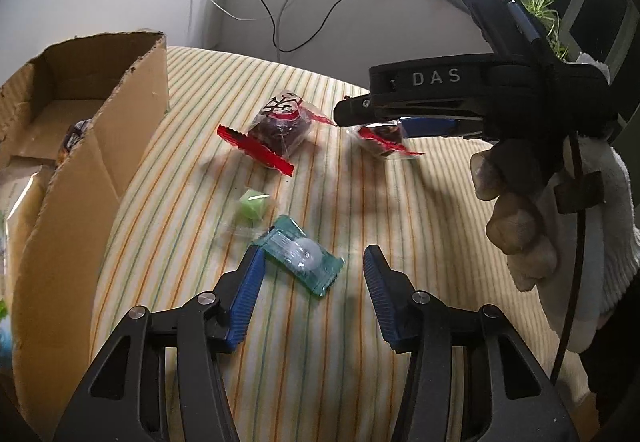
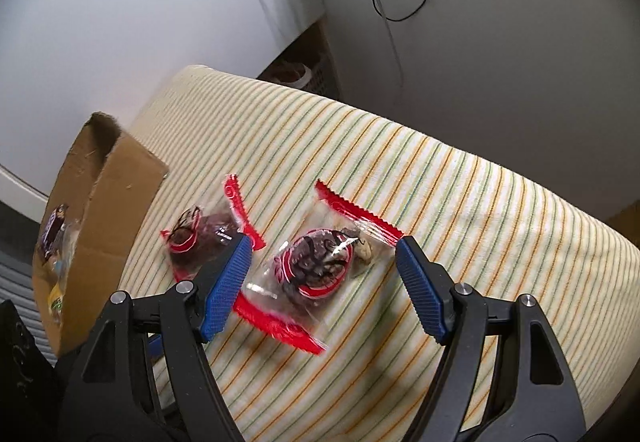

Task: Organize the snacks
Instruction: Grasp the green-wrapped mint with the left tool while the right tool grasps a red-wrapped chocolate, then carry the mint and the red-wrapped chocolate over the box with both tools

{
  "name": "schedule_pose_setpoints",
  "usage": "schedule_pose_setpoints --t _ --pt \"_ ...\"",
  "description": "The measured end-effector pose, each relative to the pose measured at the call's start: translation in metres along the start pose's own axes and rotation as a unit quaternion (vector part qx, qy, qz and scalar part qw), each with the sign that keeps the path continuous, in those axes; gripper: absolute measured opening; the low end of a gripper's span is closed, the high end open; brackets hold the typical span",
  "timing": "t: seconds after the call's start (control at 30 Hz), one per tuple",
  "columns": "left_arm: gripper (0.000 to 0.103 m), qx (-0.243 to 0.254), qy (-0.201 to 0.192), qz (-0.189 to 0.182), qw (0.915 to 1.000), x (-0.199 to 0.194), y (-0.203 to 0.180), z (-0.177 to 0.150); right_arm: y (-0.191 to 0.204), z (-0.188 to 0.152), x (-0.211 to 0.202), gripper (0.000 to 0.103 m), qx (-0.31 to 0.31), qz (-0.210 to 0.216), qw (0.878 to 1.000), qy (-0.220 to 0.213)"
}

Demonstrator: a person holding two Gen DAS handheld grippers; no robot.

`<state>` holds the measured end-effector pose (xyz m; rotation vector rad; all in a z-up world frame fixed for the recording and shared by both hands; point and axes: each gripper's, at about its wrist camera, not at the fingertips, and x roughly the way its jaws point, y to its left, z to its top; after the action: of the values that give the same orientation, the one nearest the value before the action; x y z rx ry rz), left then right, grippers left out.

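A teal-wrapped candy (image 1: 300, 260) lies on the striped cloth between the fingers of my left gripper (image 1: 314, 258), which is open; the left pad is at the wrapper's edge and the right pad stands clear of it. A small green candy (image 1: 252, 203) sits just beyond. My right gripper (image 2: 323, 244) is open, straddling a red-edged clear packet with a dark snack (image 2: 316, 266) without pressing on it. From the left wrist view the right gripper (image 1: 352, 117) hovers over that packet (image 1: 380, 139). A second red-edged packet (image 1: 280, 121) (image 2: 200, 238) lies to its left.
An open cardboard box (image 1: 100, 161) (image 2: 108, 201) stands at the left edge of the striped cloth (image 1: 320, 342), with several snacks inside. A gloved hand (image 1: 520, 222) holds the right gripper. Cables hang on the wall behind. The cloth's far edge drops off beyond the packets.
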<state>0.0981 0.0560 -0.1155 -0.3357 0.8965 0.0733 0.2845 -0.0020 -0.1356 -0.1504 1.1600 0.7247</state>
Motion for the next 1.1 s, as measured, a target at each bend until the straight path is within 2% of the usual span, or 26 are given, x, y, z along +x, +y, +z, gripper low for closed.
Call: schedule_pose_setpoints --t 0.1,0.23,0.27,0.33,0.37,0.4,0.87,1.1 --pt "0.049 0.015 0.005 0.011 0.9998 0.005 -0.005 0.002 0.002 0.001 0.005 0.076 -0.006 -0.009 1.0 0.005" --pt "0.043 0.034 0.006 0.03 0.999 0.006 -0.011 0.0 0.01 -0.001 0.008 0.066 -0.027 -0.023 0.999 0.005" --pt "0.041 0.038 0.006 0.033 0.9987 0.005 -0.01 -0.001 0.009 -0.002 0.007 0.062 -0.03 -0.025 0.999 0.006" --pt "0.031 0.043 0.006 0.036 0.9984 0.005 -0.011 -0.001 0.007 -0.005 0.004 0.053 -0.035 -0.028 0.999 0.008" --pt "0.029 0.044 0.005 0.035 0.9984 0.004 -0.01 -0.002 0.006 -0.008 0.002 0.046 -0.037 -0.031 0.999 0.008" --pt "0.026 0.043 0.005 0.034 0.9985 0.004 -0.009 -0.002 0.004 -0.01 0.0 0.043 -0.038 -0.033 0.999 0.007" --pt "0.023 0.035 -0.01 0.023 0.9991 0.001 0.001 -0.012 -0.008 -0.037 -0.024 0.039 -0.037 -0.018 0.999 -0.006" --pt "0.023 0.03 -0.037 0.019 0.9987 -0.018 0.003 -0.006 -0.008 -0.048 -0.053 0.039 -0.035 -0.008 0.999 -0.027"
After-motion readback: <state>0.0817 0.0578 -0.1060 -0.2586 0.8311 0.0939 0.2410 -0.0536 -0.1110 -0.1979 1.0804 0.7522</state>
